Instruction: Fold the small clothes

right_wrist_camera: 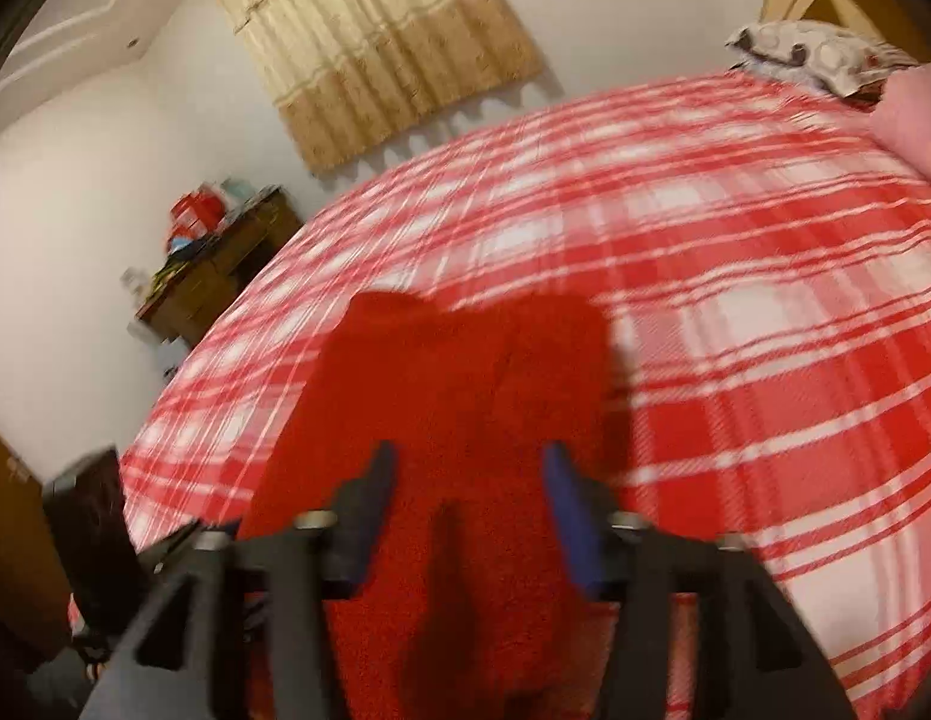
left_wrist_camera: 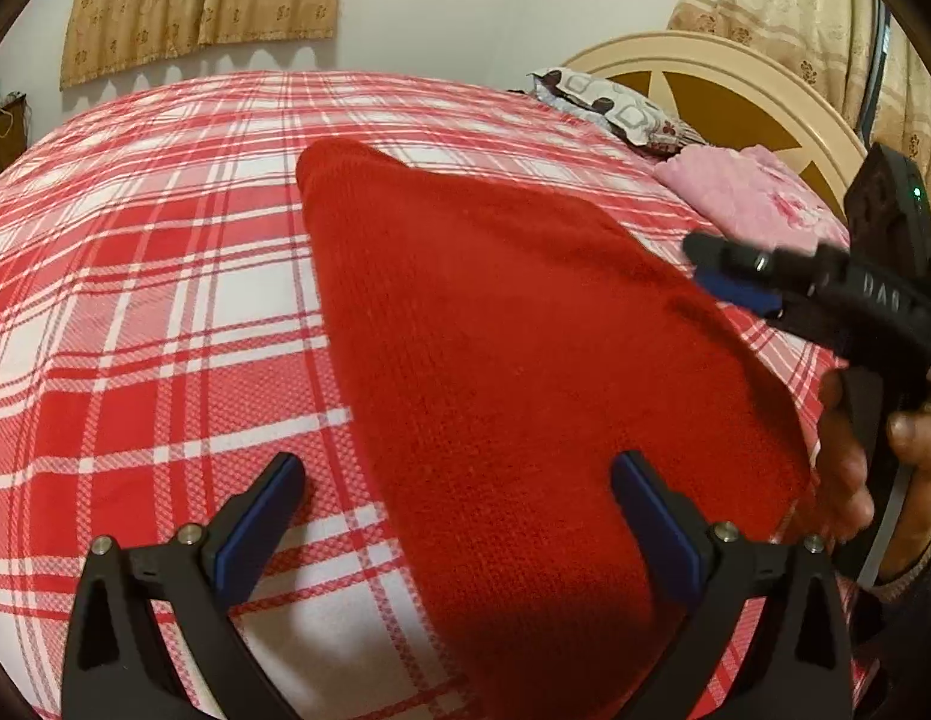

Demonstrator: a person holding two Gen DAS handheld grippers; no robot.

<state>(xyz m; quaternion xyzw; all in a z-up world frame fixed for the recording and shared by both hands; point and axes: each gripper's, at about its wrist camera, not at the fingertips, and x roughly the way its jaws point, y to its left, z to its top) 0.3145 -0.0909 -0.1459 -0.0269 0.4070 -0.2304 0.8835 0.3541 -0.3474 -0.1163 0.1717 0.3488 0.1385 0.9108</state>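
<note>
A red knitted garment point(left_wrist_camera: 501, 360) lies folded in a long strip on the red and white plaid bedsheet point(left_wrist_camera: 153, 300). My left gripper point(left_wrist_camera: 459, 474) stands open just over its near end, one finger above the sheet and the other above the knit, nothing pinched. In the left wrist view my right gripper point(left_wrist_camera: 714, 273) comes in from the right, held by a hand point(left_wrist_camera: 849, 468), beside the garment's right edge. In the blurred right wrist view the right gripper point(right_wrist_camera: 468, 468) is open above the garment point(right_wrist_camera: 465, 372), with no cloth between its pads.
A patterned pillow point(left_wrist_camera: 609, 102) and a pink folded cloth point(left_wrist_camera: 747, 192) lie at the head of the bed by the wooden headboard point(left_wrist_camera: 723, 84). A cluttered wooden cabinet point(right_wrist_camera: 219, 264) stands beyond the bed's far side. Curtains point(right_wrist_camera: 375, 42) hang on the wall.
</note>
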